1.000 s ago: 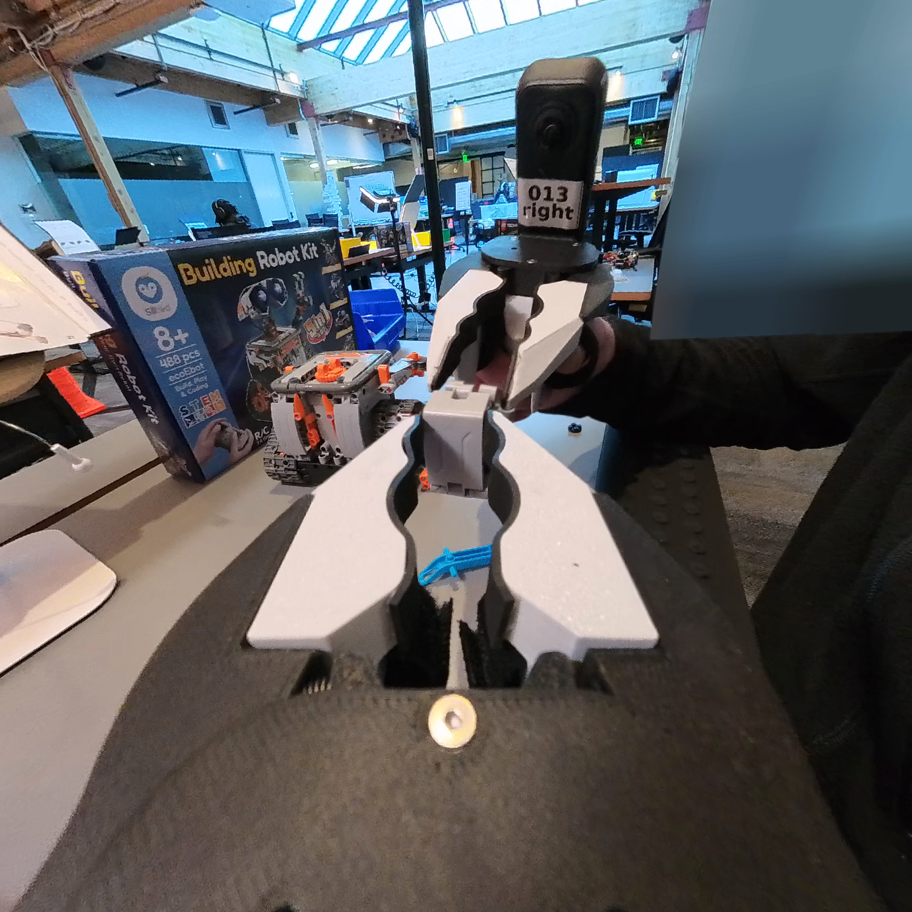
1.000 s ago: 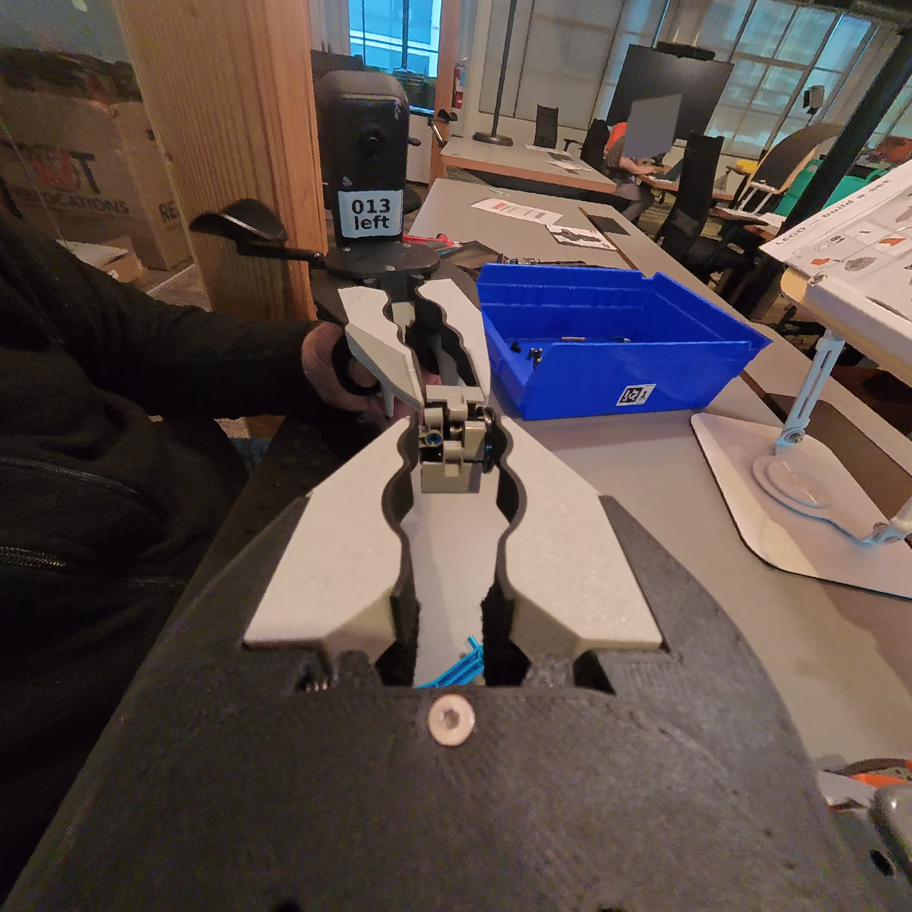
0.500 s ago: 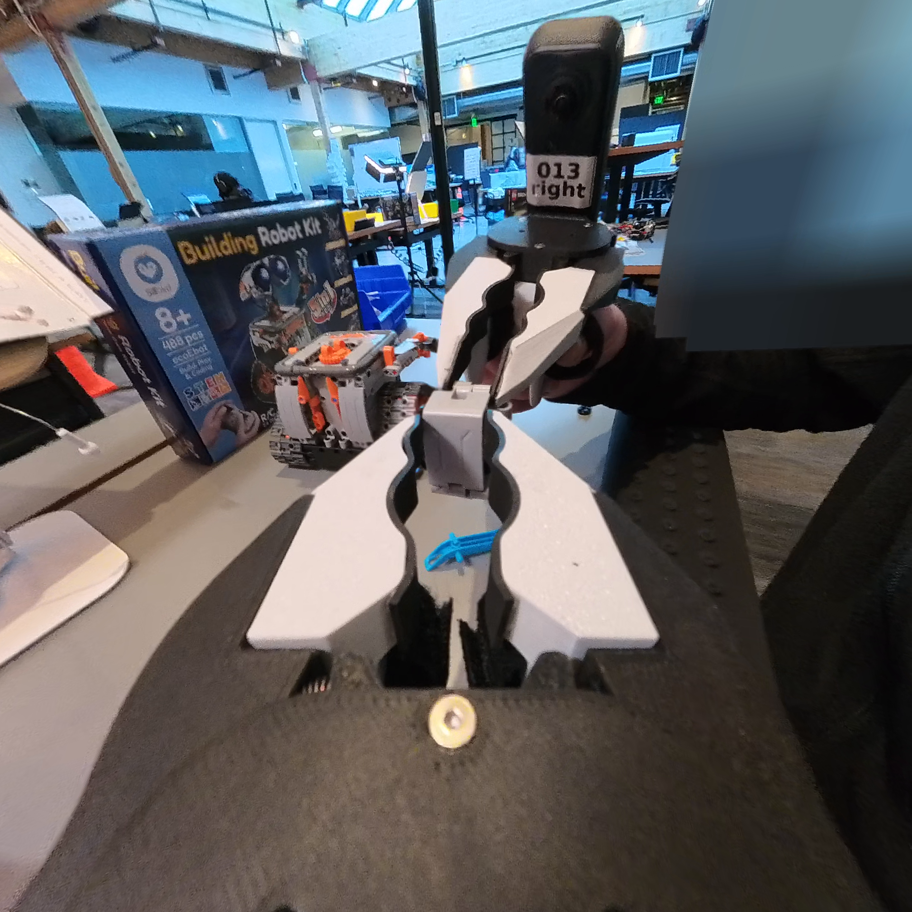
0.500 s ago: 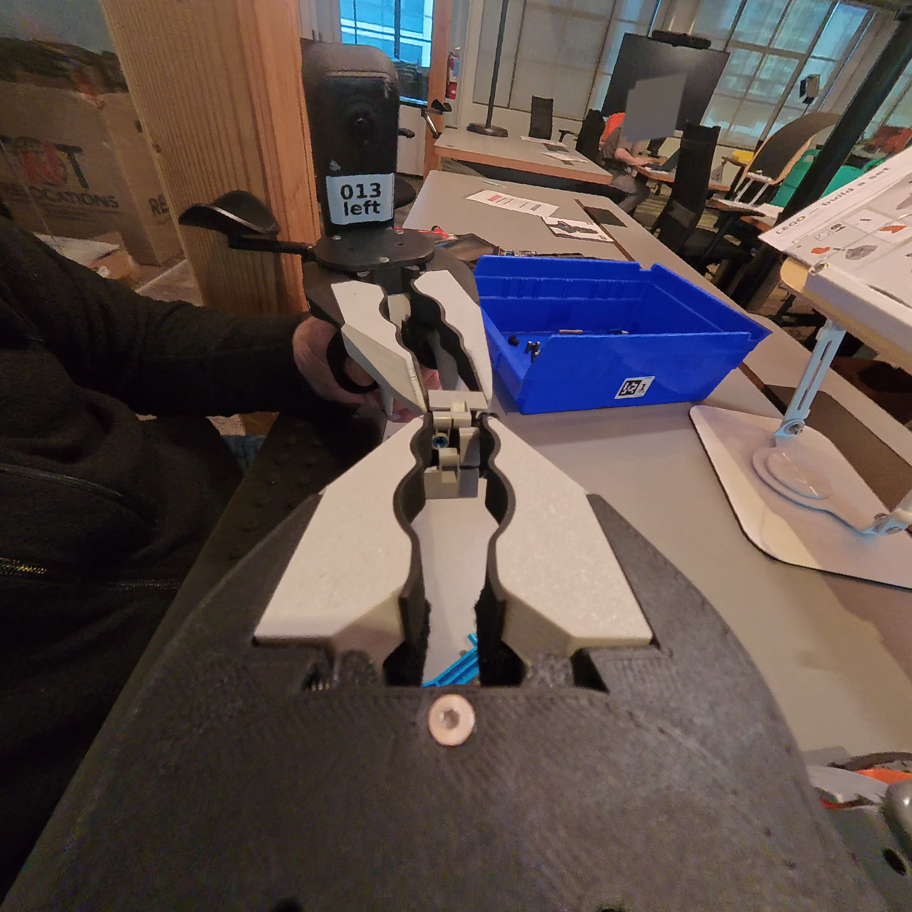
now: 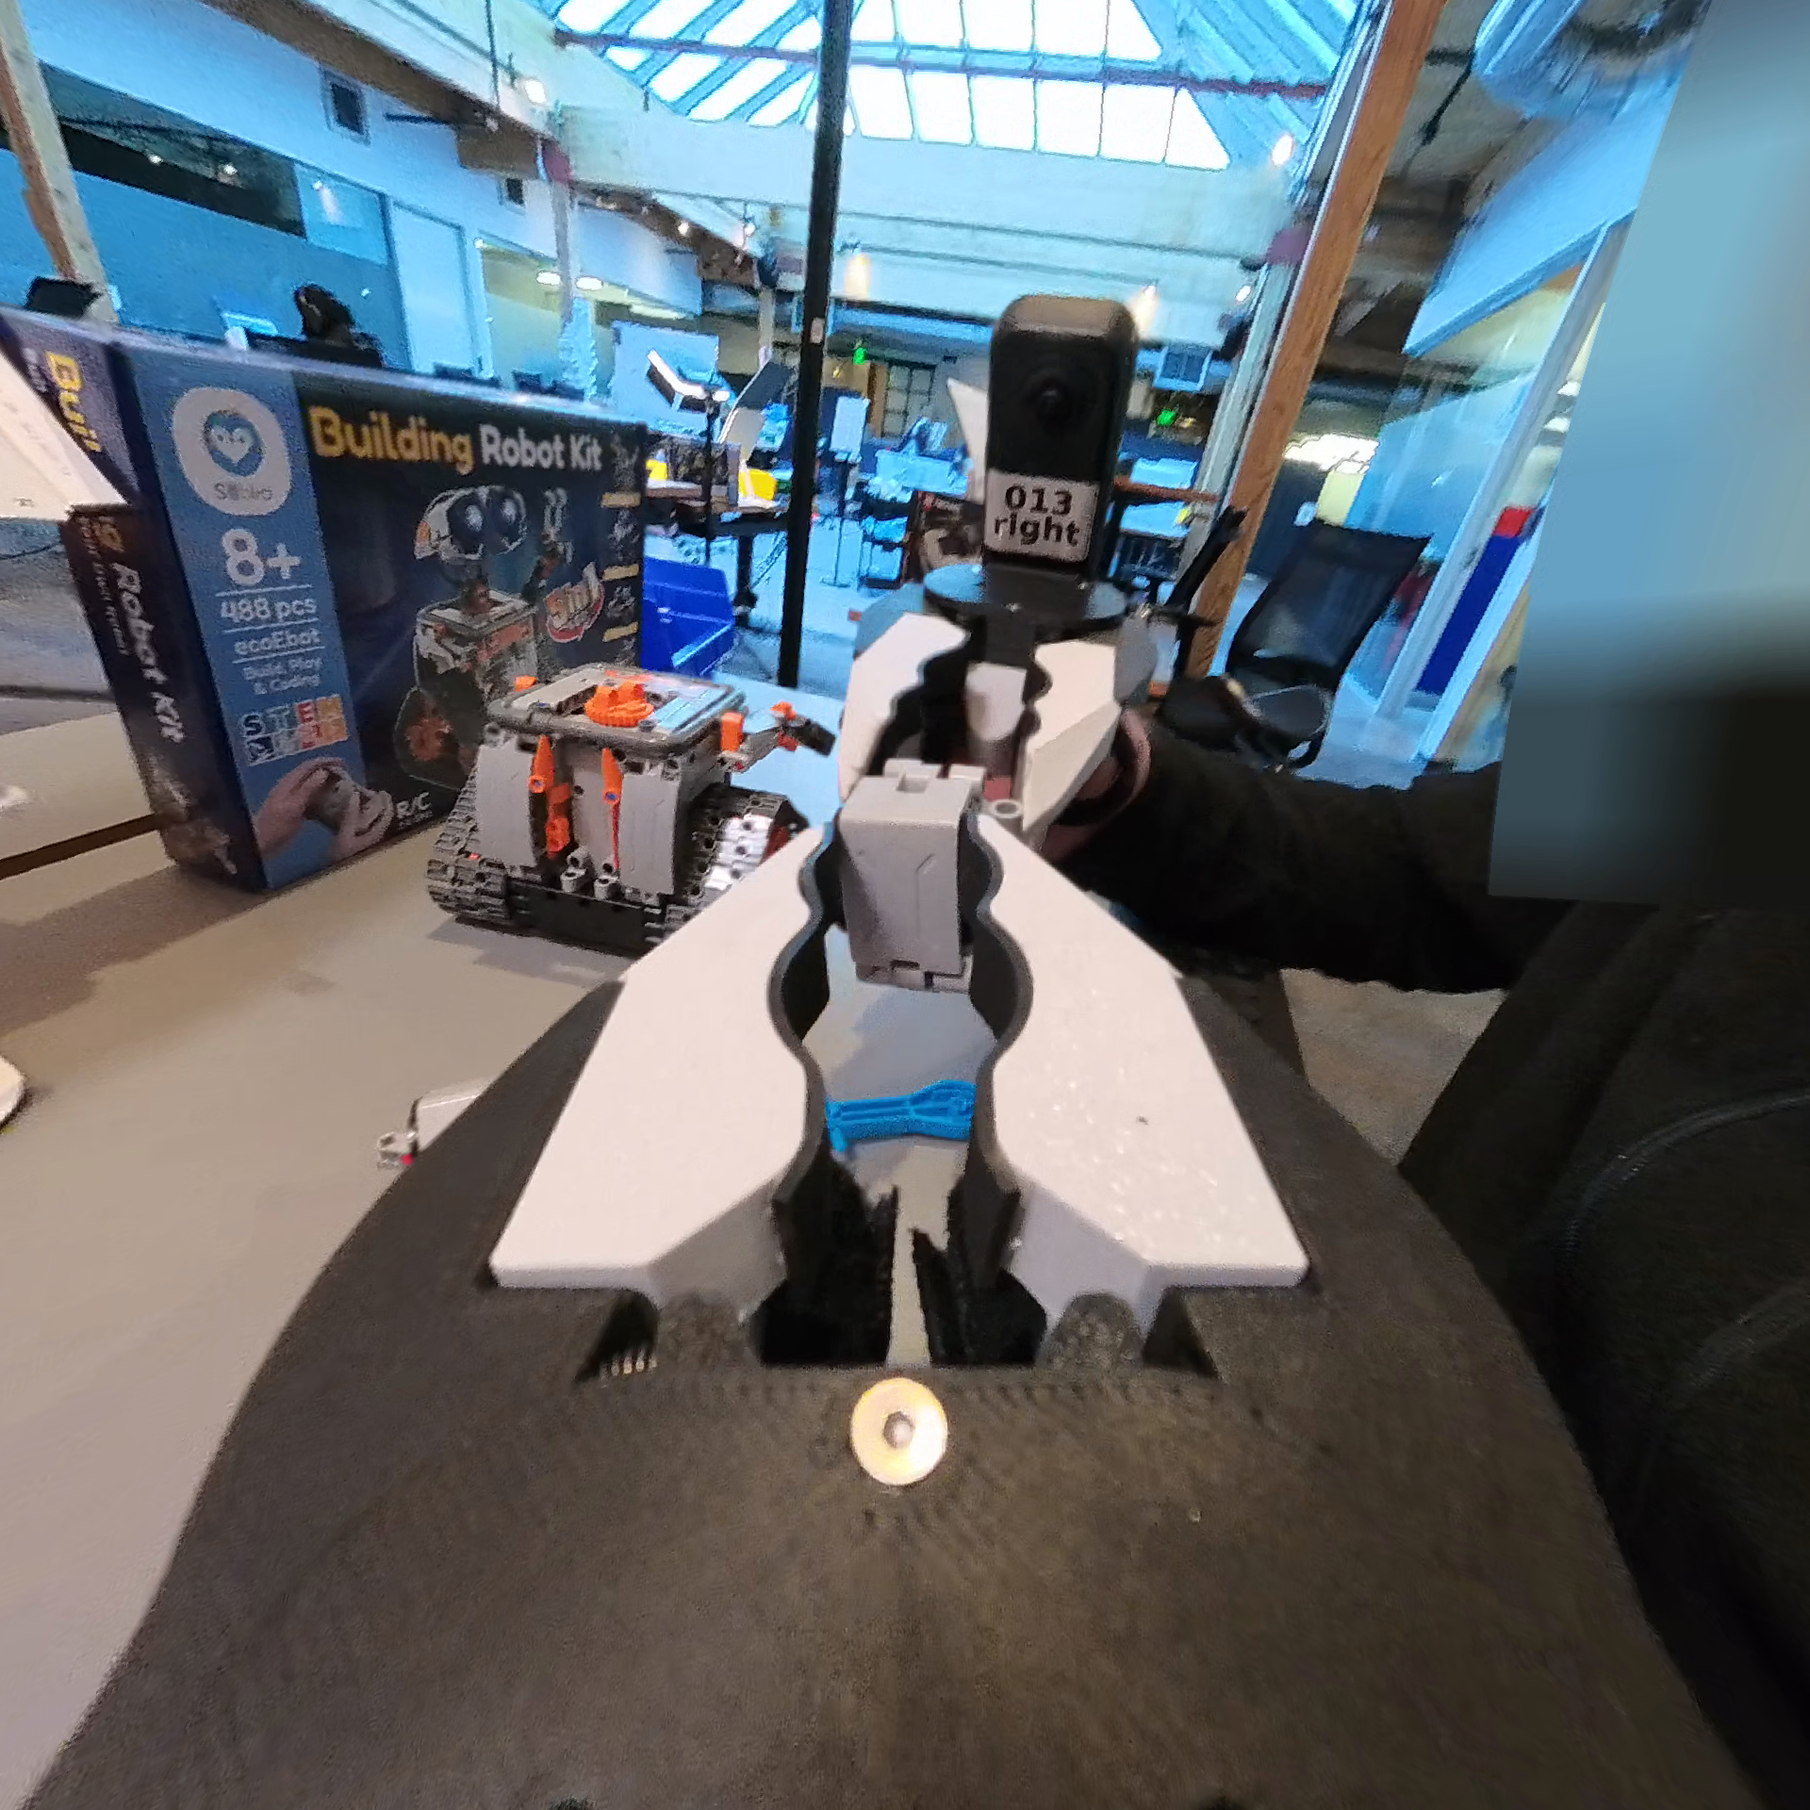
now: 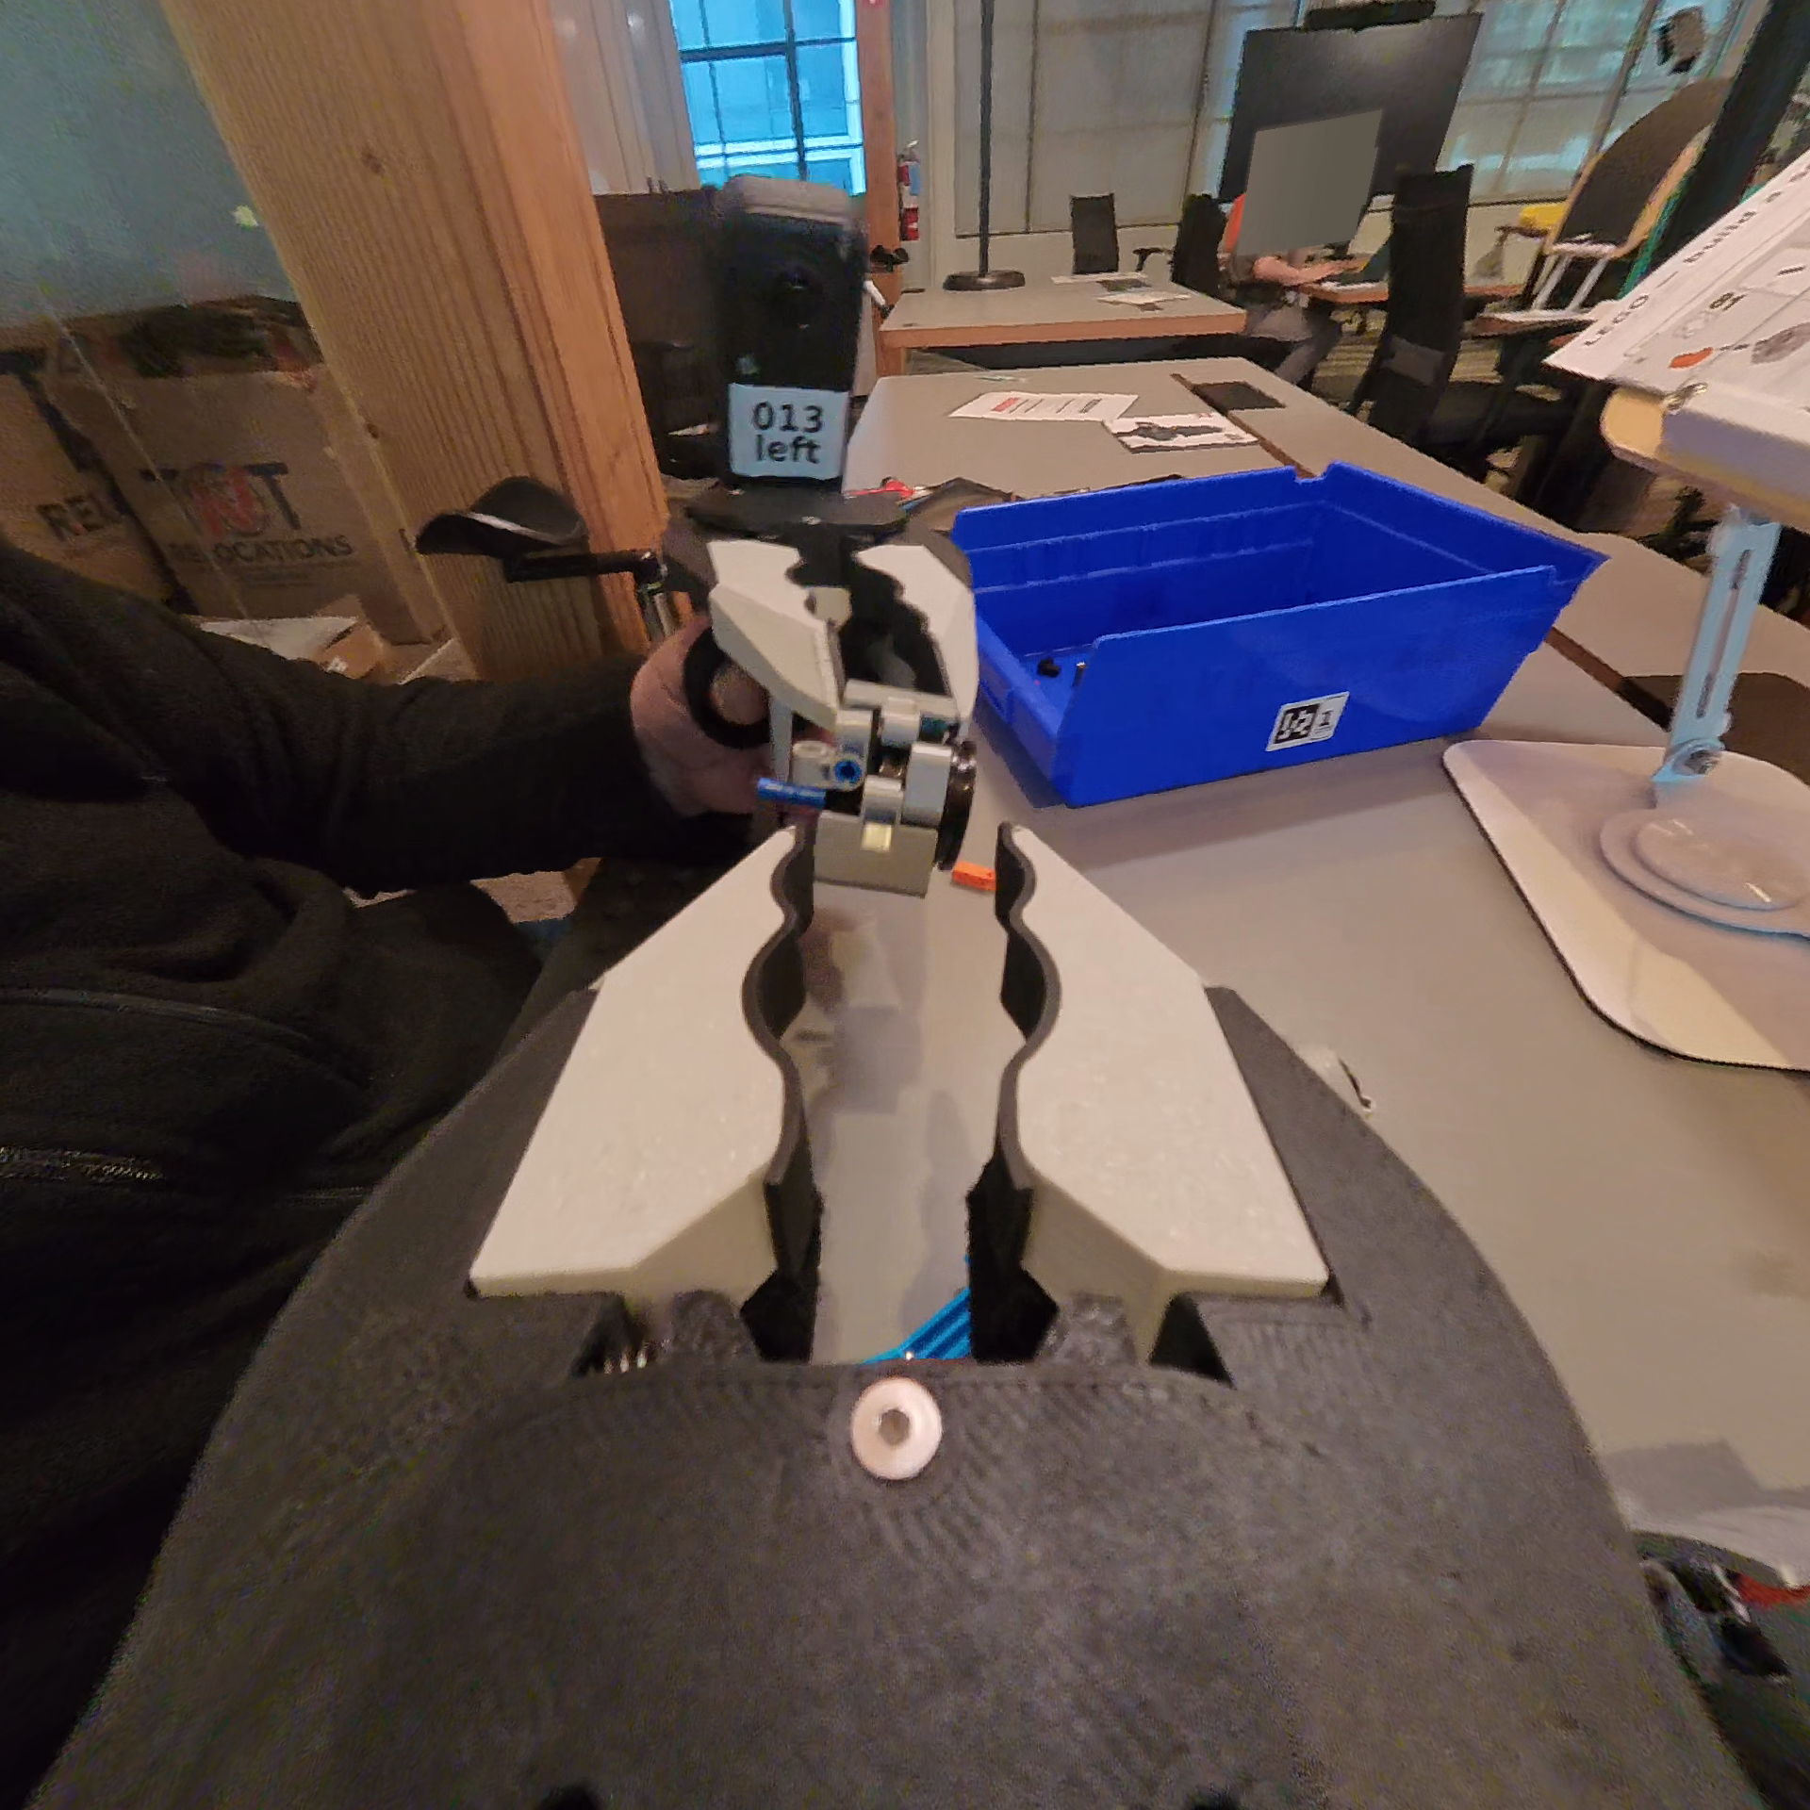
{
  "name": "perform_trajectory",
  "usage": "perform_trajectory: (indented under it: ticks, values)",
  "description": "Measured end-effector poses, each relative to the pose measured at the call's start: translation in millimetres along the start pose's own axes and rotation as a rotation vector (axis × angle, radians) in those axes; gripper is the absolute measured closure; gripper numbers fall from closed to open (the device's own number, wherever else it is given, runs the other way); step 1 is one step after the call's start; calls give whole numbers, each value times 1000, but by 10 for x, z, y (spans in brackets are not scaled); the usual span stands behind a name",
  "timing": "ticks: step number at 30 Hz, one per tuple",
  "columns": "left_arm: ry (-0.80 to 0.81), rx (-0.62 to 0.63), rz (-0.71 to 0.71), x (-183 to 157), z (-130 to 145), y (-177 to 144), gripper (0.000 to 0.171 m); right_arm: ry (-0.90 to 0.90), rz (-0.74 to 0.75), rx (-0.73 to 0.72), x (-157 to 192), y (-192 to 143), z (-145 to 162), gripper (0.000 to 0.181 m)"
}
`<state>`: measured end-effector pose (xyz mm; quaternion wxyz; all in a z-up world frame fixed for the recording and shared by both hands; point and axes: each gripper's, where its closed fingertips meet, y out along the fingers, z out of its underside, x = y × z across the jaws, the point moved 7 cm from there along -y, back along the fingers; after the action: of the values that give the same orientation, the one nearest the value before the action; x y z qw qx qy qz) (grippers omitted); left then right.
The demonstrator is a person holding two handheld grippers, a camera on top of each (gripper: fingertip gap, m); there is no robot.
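The left gripper (image 5: pixel 906 872) is clamping the grey brick assembly (image 5: pixel 906 906) above the tabletop (image 5: pixel 225 1058). The right gripper (image 6: pixel 901 842) is facing it, fingers spread and empty, assembly (image 6: pixel 881 784) at twelve o'clock, upright, just beyond their tips.

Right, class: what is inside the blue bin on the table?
Inside the blue bin, a couple of small dark pieces lie near its left end. The rest of the visible floor looks bare, but the front wall covers the near strip.

Blue part (image 5: pixel 901 1107) mostly hidden behind left fingers (image 5: pixel 705 1058), printed box (image 5: pixel 323 627) cut off left
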<state>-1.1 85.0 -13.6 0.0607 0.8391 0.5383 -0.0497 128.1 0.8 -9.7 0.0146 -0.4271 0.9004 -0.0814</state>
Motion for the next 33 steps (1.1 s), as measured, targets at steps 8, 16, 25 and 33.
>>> perform_trajectory:
  ticks: [8,16,25,33]
  values:
    - [58,-32,14,-46,-16,11,150,-75,34,-25,109,23,-66,158]
    - [145,-11,-13,-100,-22,15,150,-117,47,-2,138,28,-66,159]
    - [292,97,-42,-191,-44,40,150,-231,75,67,205,45,-54,159]
    - [323,140,-39,-238,-44,49,150,-337,91,143,261,88,-6,159]
